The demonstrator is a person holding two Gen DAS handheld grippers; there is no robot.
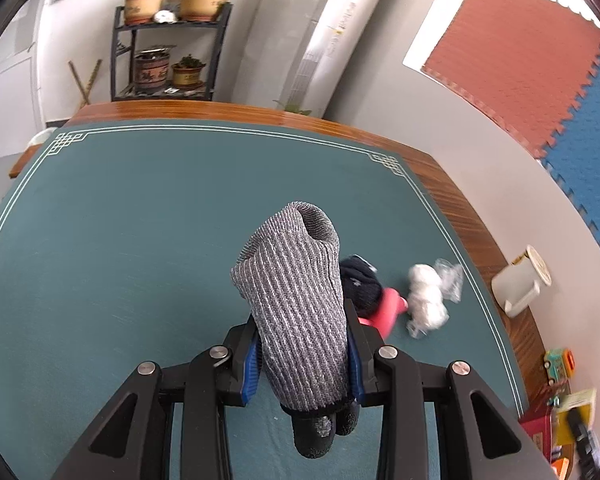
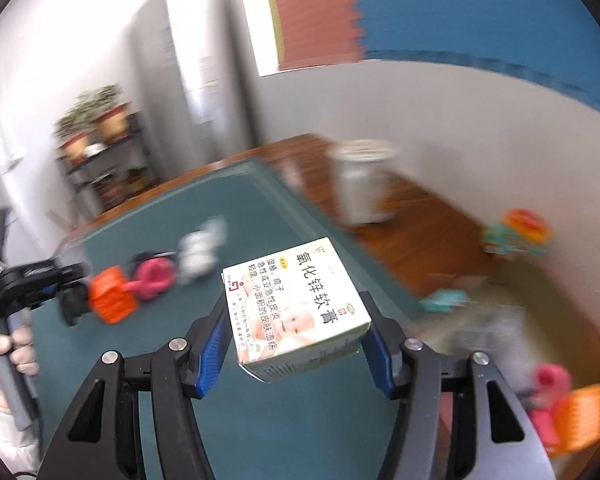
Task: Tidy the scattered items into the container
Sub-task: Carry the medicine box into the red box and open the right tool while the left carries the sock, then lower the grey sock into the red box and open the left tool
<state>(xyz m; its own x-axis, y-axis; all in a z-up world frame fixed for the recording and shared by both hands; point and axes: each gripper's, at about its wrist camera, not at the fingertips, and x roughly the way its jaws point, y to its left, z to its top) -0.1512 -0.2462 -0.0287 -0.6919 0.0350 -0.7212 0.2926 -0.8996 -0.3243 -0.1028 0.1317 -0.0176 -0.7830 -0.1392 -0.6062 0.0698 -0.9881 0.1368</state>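
My left gripper is shut on a grey ribbed sock with a dark toe and holds it above the green mat. Behind the sock lie a dark knitted item, a pink piece and a white wrapped bundle. My right gripper is shut on a white medicine box with Chinese print, held above the mat. In the blurred right wrist view, the left gripper is at the left by an orange brush, a pink piece and the white bundle.
A white mug stands on the wooden table rim at the right. Toys, boxes and a red item are piled at the right near corner. A plant shelf stands beyond the table's far edge.
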